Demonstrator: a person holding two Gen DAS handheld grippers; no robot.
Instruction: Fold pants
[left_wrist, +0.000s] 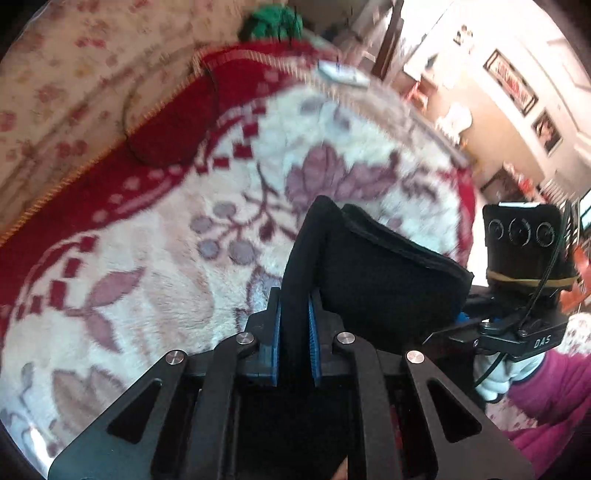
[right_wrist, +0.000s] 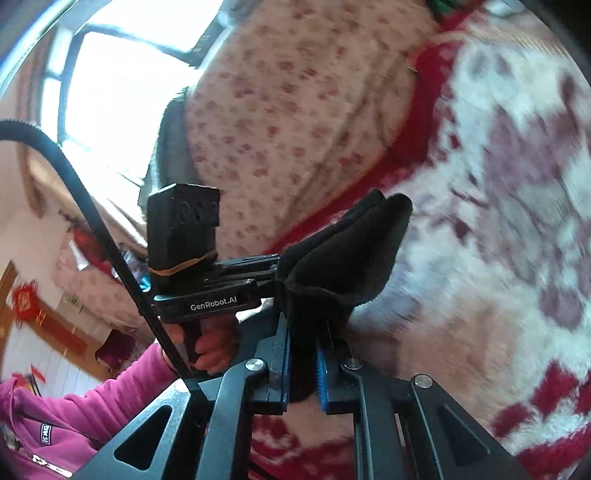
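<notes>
The black pants (left_wrist: 373, 273) hang pinched in both grippers, lifted above a red and white flowered blanket (left_wrist: 177, 229). My left gripper (left_wrist: 294, 321) is shut on a fold of the black pants, which rises between its blue pads (left_wrist: 275, 332). My right gripper (right_wrist: 303, 354) is shut on the black pants (right_wrist: 343, 258) too, the cloth bunched above its blue pads (right_wrist: 322, 376). The right gripper shows at the right of the left wrist view (left_wrist: 517, 295); the left gripper body shows in the right wrist view (right_wrist: 207, 273). Both grippers are close together.
The blanket (right_wrist: 498, 221) covers a bed. A flowered quilt (right_wrist: 295, 110) lies beside it. A green cloth (left_wrist: 273, 20) and a small white box (left_wrist: 341, 74) sit at the blanket's far edge. The person's pink sleeve (right_wrist: 92, 406) is at lower left.
</notes>
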